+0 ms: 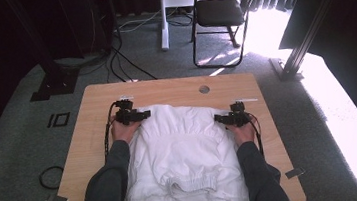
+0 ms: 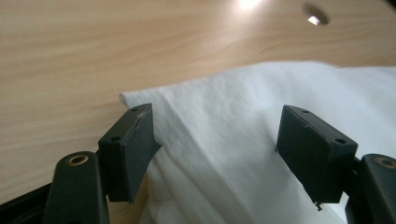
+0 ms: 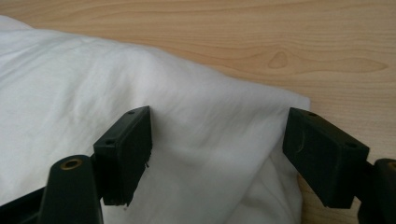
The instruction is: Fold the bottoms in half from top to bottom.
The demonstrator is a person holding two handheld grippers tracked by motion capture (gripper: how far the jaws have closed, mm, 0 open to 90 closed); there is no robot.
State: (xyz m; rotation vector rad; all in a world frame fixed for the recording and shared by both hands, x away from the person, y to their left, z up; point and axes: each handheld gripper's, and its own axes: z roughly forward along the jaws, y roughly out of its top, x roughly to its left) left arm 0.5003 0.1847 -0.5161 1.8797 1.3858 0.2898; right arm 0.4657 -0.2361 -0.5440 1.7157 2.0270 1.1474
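Currently both tools are seen spread wide with nothing clamped: the left tool [image 1: 144, 115] at ten o'clock and the right tool [image 1: 217, 119] at two o'clock are poised over far corners of the white garment [image 1: 182, 150], which is spread on the tabletop [image 1: 88, 120].

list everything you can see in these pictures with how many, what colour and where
garment: one, white, spread over the middle of the table, elastic waistband toward the near edge
table: one, light wood, centre of the room, round hole near its far edge
folding chair: one, black, on the carpet beyond the table
cables: several, black, on the grey carpet at the far left
left tongs: one, black, jaws open over the garment's far left corner
right tongs: one, black, jaws open over the far right corner
sleeves: two, grey, at the near edge
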